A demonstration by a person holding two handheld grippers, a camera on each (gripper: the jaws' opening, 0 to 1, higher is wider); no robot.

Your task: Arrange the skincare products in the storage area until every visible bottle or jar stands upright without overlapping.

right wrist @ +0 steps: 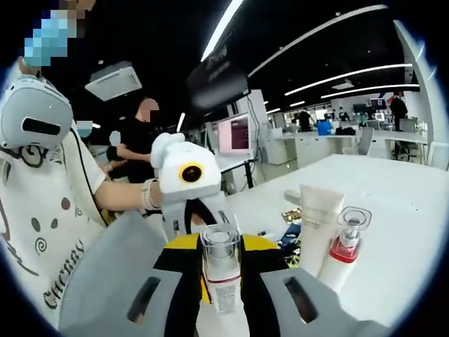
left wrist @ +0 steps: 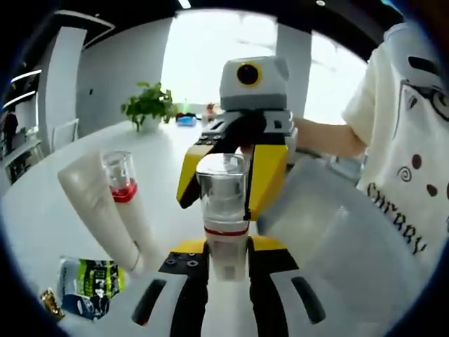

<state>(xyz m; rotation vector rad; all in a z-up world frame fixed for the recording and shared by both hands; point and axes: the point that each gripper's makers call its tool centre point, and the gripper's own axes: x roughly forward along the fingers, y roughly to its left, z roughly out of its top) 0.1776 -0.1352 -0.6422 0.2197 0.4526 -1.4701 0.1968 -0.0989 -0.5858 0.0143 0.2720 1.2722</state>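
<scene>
A bottle with a clear cap and red band (left wrist: 224, 210) (right wrist: 222, 270) stands upright between both grippers. My left gripper (left wrist: 226, 247) is shut on its lower body. My right gripper (left wrist: 226, 179) (right wrist: 222, 281) faces it from the far side, and its yellow fingers (left wrist: 270, 175) close on the bottle near the cap. In the right gripper view the left gripper (right wrist: 188, 210) sits just behind the bottle. A white tube (left wrist: 98, 210) (right wrist: 319, 225) stands on the table. Beside it is a second clear-capped bottle with a red collar (left wrist: 125, 184) (right wrist: 347, 242).
A pale grey storage bin (left wrist: 337, 232) (right wrist: 105, 281) lies beside the grippers, near the person in a white T-shirt. A green sachet (left wrist: 91, 284) (right wrist: 289, 235) and a small gold item (left wrist: 50, 302) lie near the tube. A potted plant (left wrist: 149, 105) stands on the white table's far side.
</scene>
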